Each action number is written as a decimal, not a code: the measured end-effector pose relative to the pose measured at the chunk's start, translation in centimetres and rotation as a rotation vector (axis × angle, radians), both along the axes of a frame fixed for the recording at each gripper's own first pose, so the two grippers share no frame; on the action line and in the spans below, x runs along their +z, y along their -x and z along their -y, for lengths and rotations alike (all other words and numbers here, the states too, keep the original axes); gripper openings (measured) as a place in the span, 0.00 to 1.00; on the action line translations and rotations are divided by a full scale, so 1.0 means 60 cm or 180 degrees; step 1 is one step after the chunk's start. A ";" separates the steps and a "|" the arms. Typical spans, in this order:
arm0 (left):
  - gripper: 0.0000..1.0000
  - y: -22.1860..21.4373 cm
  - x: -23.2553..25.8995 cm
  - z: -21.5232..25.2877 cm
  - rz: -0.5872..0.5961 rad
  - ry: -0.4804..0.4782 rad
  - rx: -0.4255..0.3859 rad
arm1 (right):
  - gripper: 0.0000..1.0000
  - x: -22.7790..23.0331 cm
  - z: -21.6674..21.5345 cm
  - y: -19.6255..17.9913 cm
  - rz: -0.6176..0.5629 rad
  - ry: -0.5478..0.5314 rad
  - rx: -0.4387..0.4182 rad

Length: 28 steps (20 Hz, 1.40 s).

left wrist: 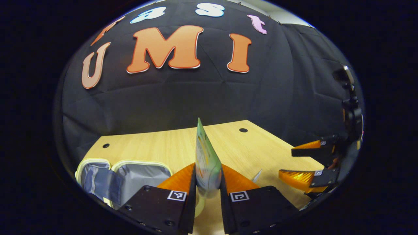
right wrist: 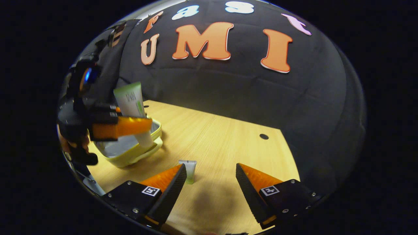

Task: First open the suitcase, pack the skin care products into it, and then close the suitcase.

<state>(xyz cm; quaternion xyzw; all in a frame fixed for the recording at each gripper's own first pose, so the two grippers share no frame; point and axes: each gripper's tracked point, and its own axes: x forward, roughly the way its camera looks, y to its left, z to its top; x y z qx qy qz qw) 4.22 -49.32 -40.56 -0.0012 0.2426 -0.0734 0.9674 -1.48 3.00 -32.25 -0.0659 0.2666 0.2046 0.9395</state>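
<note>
Green-and-white tube (left wrist: 206, 160) stands upright, pinched by the left gripper (left wrist: 208, 186); open suitcase (left wrist: 129, 181) lies at nine o'clock; right gripper (right wrist: 210, 182) spread, small tube (right wrist: 189, 171) at eleven.

print on the green tube (right wrist: 130, 98) too blurred to read, no other legible text

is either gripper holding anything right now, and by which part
The left gripper is shut on the green tube, clamped across its lower body near the cap. The right gripper is open and holds nothing.
</note>
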 end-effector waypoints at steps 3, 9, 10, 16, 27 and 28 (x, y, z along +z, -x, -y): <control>0.34 0.023 0.012 -0.049 -0.0051 -0.0115 0.0215 | 0.96 -0.046 -0.027 0.005 -0.0189 -0.0051 0.0192; 0.34 0.070 0.001 -0.148 -0.0241 -0.0305 0.0622 | 0.95 -0.119 -0.066 -0.011 -0.0537 -0.0039 0.0356; 0.34 0.077 -0.003 -0.162 -0.0277 -0.0332 0.0654 | 0.93 -0.127 -0.073 -0.012 -0.0601 -0.0079 0.0367; 0.34 0.120 -0.041 -0.251 -0.0567 -0.0372 0.0897 | 0.51 -0.154 -0.107 -0.019 -0.0752 -0.0121 0.0311; 0.34 0.143 -0.088 -0.334 -0.0855 -0.0330 0.0556 | 0.36 -0.013 -0.176 0.019 -0.0407 -0.0201 0.0184; 0.34 0.142 -0.095 -0.339 -0.0876 -0.0311 0.0513 | 0.36 0.003 -0.186 0.024 -0.0359 -0.0192 0.0185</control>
